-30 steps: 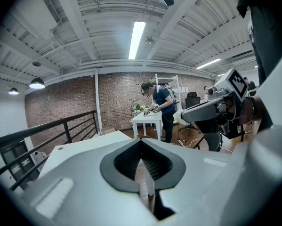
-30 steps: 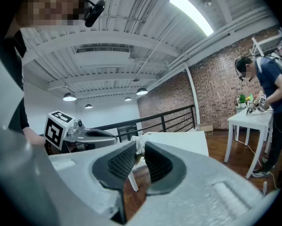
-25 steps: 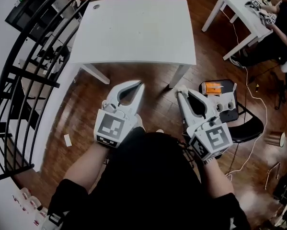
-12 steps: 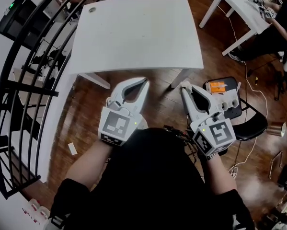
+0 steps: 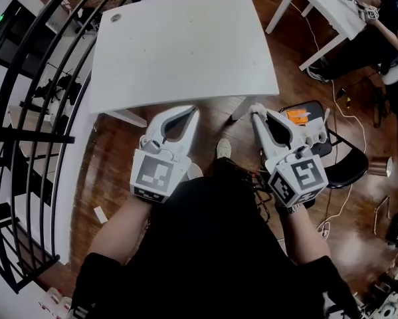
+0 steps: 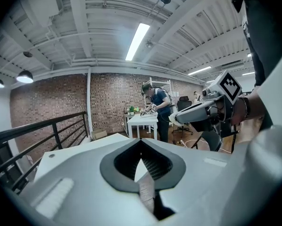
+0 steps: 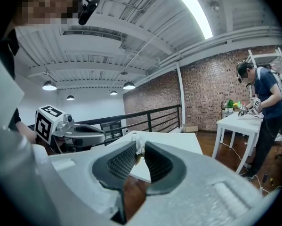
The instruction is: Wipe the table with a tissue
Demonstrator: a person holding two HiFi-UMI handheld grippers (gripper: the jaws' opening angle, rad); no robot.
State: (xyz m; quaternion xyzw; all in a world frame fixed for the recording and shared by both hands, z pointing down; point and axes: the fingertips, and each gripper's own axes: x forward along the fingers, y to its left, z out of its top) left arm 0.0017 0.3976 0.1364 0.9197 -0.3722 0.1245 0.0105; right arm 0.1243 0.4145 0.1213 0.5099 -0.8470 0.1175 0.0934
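The white table (image 5: 185, 45) stands just ahead of both grippers, its top bare apart from a small round hole at the far left corner. My left gripper (image 5: 194, 110) hovers at the table's near edge, shut, with nothing between its jaws (image 6: 141, 141). My right gripper (image 5: 255, 111) is near the table's front right leg, shut on a small wad of white tissue (image 5: 254, 107). In the right gripper view the tissue (image 7: 139, 144) pokes out of the closed tips, with the table (image 7: 178, 142) beyond it. Both grippers are over the wooden floor, short of the tabletop.
A black metal railing (image 5: 26, 111) runs along the left. A black chair (image 5: 338, 165) carrying an orange item and another gripper stands to the right, with cables on the floor around it. A second white table (image 5: 321, 5) with a person (image 5: 385, 25) is at the far right.
The table's near edge has come closer to both gripper tips as I moved forward. Both grippers have stayed shut, the right one still holding the tissue.
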